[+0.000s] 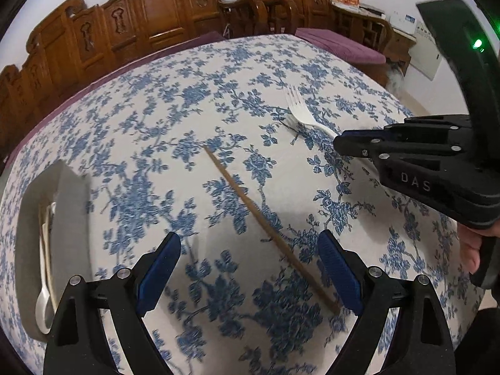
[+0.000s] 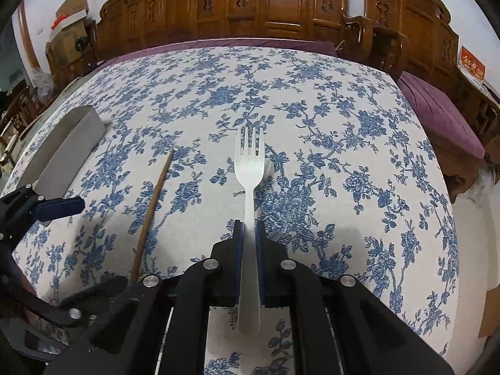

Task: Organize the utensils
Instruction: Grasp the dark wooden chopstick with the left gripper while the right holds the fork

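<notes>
A white plastic fork (image 2: pixel 249 168) is clamped by its handle in my right gripper (image 2: pixel 249 231), tines pointing away over the table; in the left wrist view the fork (image 1: pixel 300 114) sticks out of that gripper's tip (image 1: pixel 339 142). A brown chopstick (image 1: pixel 268 228) lies slanted on the cloth, its near end between the wide-apart blue pads of my left gripper (image 1: pixel 250 250), which hangs open just above it. The same chopstick (image 2: pixel 153 209) lies left of the fork in the right wrist view. A grey box (image 1: pixel 54 215) at the left holds a white spoon (image 1: pixel 43 297) and more sticks.
The table carries a blue-flowered white cloth (image 2: pixel 343 143). Carved wooden chairs (image 2: pixel 275 6) with purple cushions (image 2: pixel 443 115) line the far side and the right. Cardboard boxes (image 2: pixel 67 28) stand at the back left. A person's hand (image 1: pixel 475 250) holds the right gripper.
</notes>
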